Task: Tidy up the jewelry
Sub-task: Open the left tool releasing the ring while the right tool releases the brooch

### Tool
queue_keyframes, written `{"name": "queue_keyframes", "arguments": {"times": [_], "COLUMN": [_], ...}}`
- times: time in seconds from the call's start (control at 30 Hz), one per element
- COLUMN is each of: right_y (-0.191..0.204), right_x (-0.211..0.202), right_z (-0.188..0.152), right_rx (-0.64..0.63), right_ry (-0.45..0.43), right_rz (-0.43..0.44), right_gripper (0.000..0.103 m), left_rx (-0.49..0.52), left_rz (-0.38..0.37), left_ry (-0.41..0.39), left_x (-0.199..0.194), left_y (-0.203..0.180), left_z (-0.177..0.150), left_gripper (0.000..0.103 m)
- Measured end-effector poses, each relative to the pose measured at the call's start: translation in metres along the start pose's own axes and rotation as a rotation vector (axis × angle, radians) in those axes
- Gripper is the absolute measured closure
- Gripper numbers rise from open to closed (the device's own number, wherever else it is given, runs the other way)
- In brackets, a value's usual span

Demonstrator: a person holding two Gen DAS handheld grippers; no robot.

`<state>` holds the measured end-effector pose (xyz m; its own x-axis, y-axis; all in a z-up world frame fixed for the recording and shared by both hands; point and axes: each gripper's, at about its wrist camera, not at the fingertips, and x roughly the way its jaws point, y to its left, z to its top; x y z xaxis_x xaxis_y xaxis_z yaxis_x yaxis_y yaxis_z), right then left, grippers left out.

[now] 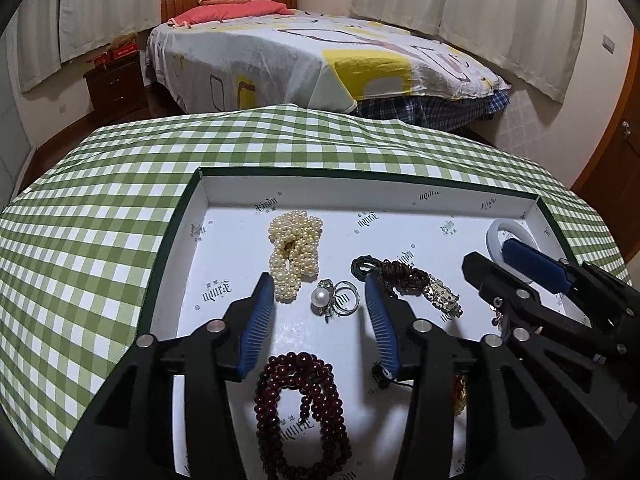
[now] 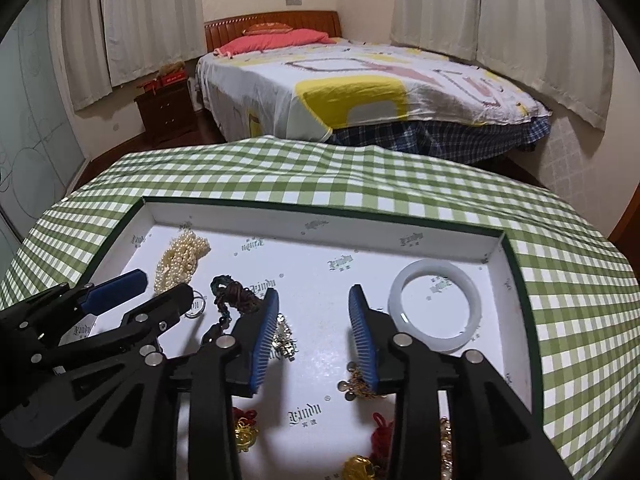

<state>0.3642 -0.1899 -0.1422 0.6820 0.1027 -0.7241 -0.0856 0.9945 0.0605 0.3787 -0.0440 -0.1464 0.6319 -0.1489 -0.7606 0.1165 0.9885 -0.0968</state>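
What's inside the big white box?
In the box: a pearl bunch, pearl ring, dark red beads, brown cord, white bangle. The fingers hide some gold and red bits.

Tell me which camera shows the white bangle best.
The right wrist view. There the white bangle lies whole and unobstructed on the tray floor, just right of the right claw. In the left wrist view only its far arc shows; the right claw's finger covers the rest.

Even indoor light, sharp, fisheye-bent edges
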Motion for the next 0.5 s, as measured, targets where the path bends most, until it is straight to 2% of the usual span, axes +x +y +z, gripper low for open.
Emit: {"name": "queue_keyframes", "arguments": {"times": [0.07, 0.13, 0.2, 0.27, 0.5], "right_y": [-0.002, -0.005, -0.008, -0.010, -0.011], "right_x": [-0.005, -0.012, -0.019, -0.029, -0.067], "right_z": [-0.001, -0.003, -0.006, -0.008, -0.018], "right_rx": [0.005, 0.005, 0.007, 0.013, 0.007], "right_ry": [-0.016, -0.034, -0.048, -0.068, -0.115], "right_rz": [-0.007, -0.017, -0.023, -0.028, -0.043], "right_gripper": [0.059, 0.056, 0.050, 0.049, 0.038], "left_rx": [-0.002, 0.003, 0.013, 0.018, 0.011], "left_rz": [0.000, 0.014, 0.022, 0.029, 0.043], "left_ry": [-0.013, -0.036, -0.058, -0.072, -0.149], "left_x": [-0.006, -0.016, -0.026, -0.036, -0.090], "left_y": [0.001, 0.002, 0.002, 0.000, -0.001], "left_z": [-0.003, -0.006, -0.010, -0.013, -0.022], "left_gripper": [0.052, 0.045, 0.044, 0.041, 0.024]}}
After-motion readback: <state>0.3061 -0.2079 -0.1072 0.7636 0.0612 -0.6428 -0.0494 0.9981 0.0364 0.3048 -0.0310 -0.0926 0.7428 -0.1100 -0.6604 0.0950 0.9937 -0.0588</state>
